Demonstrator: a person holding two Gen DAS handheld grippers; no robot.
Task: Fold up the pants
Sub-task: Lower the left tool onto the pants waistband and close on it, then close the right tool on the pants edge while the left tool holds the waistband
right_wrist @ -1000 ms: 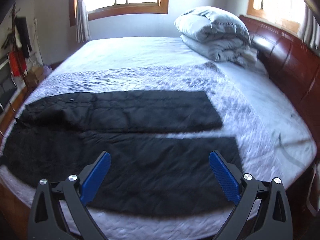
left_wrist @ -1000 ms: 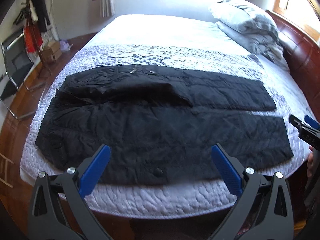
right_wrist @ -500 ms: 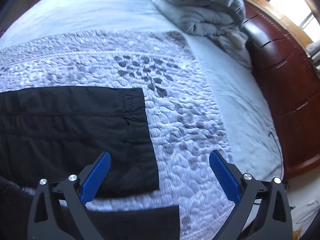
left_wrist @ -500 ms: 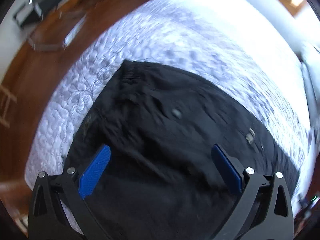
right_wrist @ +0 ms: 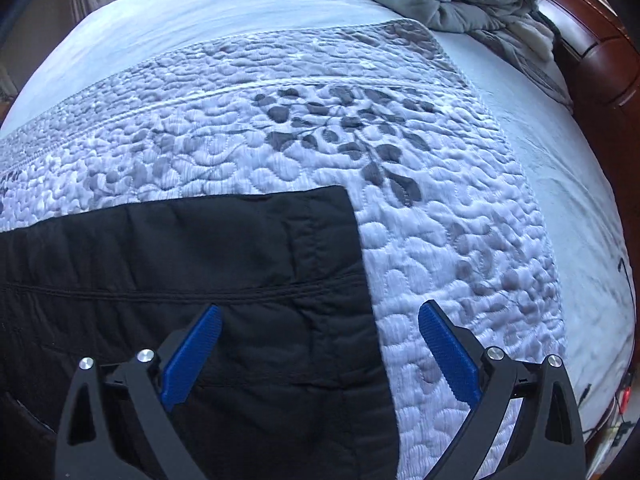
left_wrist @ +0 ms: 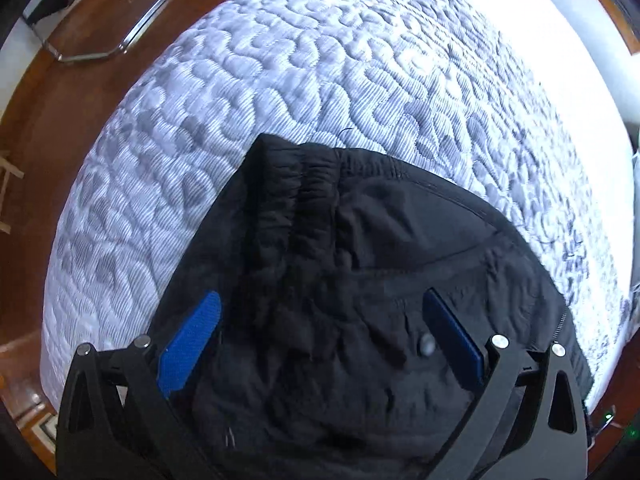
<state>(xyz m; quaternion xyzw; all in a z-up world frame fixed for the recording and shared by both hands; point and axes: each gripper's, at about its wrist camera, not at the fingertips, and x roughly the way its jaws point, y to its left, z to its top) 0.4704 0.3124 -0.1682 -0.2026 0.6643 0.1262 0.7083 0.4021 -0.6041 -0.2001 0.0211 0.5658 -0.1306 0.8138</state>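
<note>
No readable text, label, brand or number shows in either view. The black pants [left_wrist: 360, 300] carry a small pale round spot near the left gripper's right finger, too blurred to read. The quilted bedspread [right_wrist: 460, 240] bears only a stitched leaf pattern, no lettering.

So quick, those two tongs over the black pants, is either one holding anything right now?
Left tongs: open, holding nothing, over the waistband end of the pants.
Right tongs: open, holding nothing, over the leg hem.
</note>
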